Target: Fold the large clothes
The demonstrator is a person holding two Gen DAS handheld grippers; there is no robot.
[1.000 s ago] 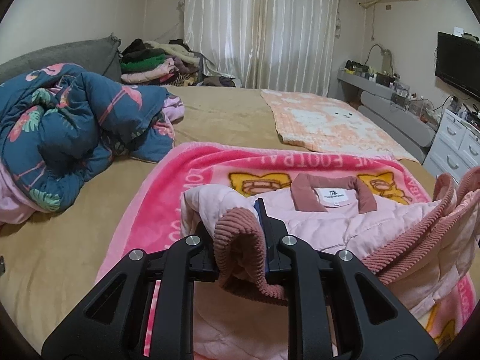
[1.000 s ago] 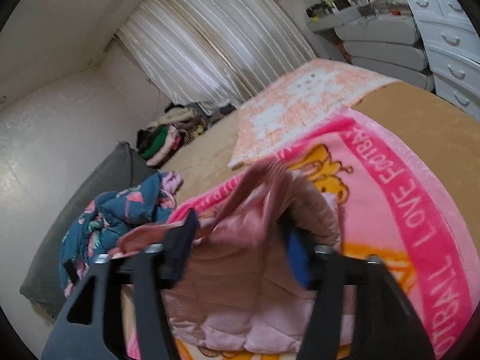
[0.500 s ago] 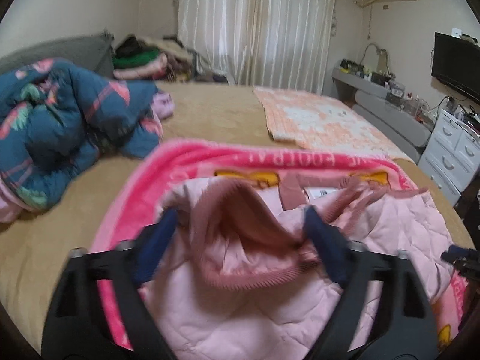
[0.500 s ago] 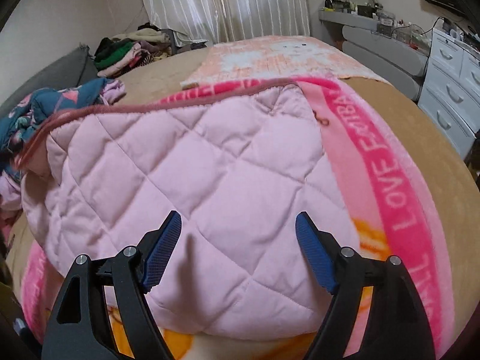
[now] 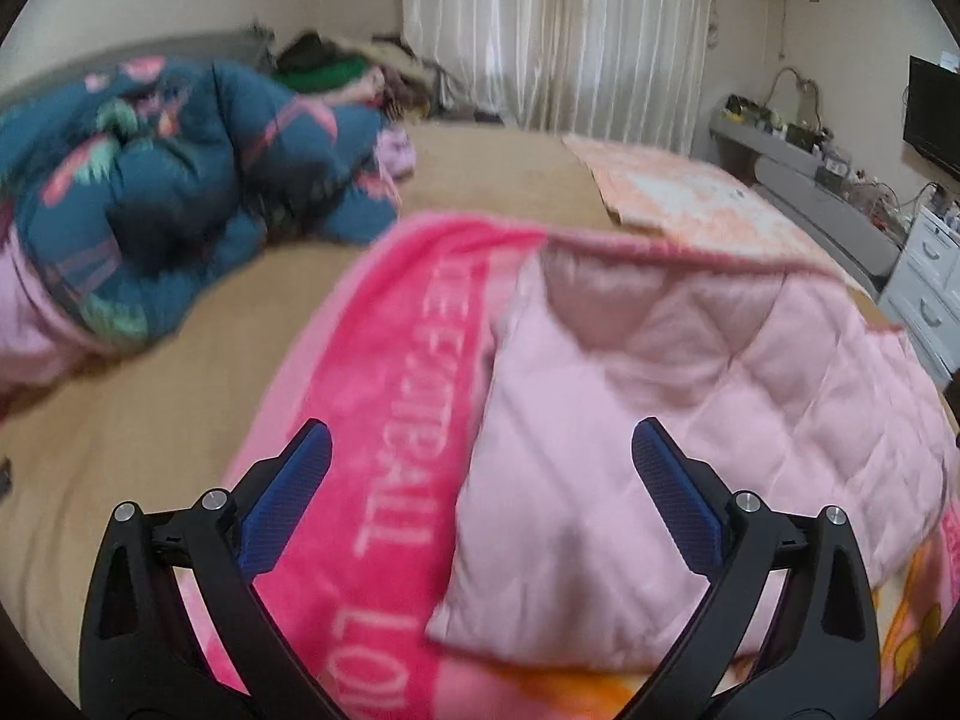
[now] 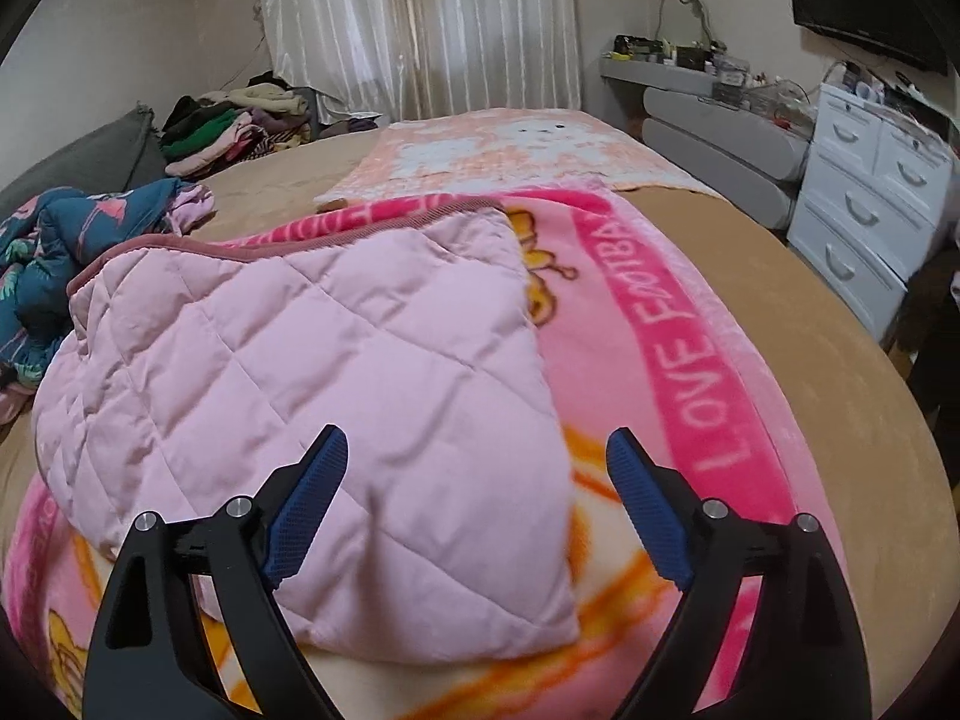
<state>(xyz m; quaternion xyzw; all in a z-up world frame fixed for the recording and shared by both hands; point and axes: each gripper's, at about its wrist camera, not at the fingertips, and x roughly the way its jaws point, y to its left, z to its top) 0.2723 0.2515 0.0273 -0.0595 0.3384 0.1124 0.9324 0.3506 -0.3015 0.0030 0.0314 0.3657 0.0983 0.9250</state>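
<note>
You've got the bed (image 6: 780, 360) under everything, tan sheet, w/ the bright pink blanket (image 6: 690, 372) spread on it and the pale pink quilted jacket (image 6: 336, 372) lying folded on top of that blanket, dusty-rose trim along its far edge. In the left view the jacket (image 5: 690, 408) sits right of the blanket's lettered border (image 5: 396, 420).

Both grippers have let go. Your left gripper (image 5: 480, 498) stands wide, its jaws have just been opening, nothing pinched; the jacket's near left corner lies below the gap, not pressed. Your right gripper (image 6: 477, 501) is also wide, jaws just been opening, w/ the jacket's near right corner under it, pads clear of cloth.

What could go wrong, biggest first:
- The padded fold looks puffy, prob. springy. Left loose, it may relax and slide open, esp. on a fleecy blanket.
- If you regrab low, you may catch the blanket along w/ the jacket and drag both; the corner sits directly on it.
- Grab only the top layer and the fold peels apart; you need all layers in the bite.
- Left view is blurred, so edge alignment on that side can't be checked. Uneven sides = lopsided next fold.

Containers: the white drawers (image 6: 864, 204) at right, all closed, contents not visible. No basket or bin in view; the clothes pile (image 6: 228, 132) lies loose at the far corner.
</note>
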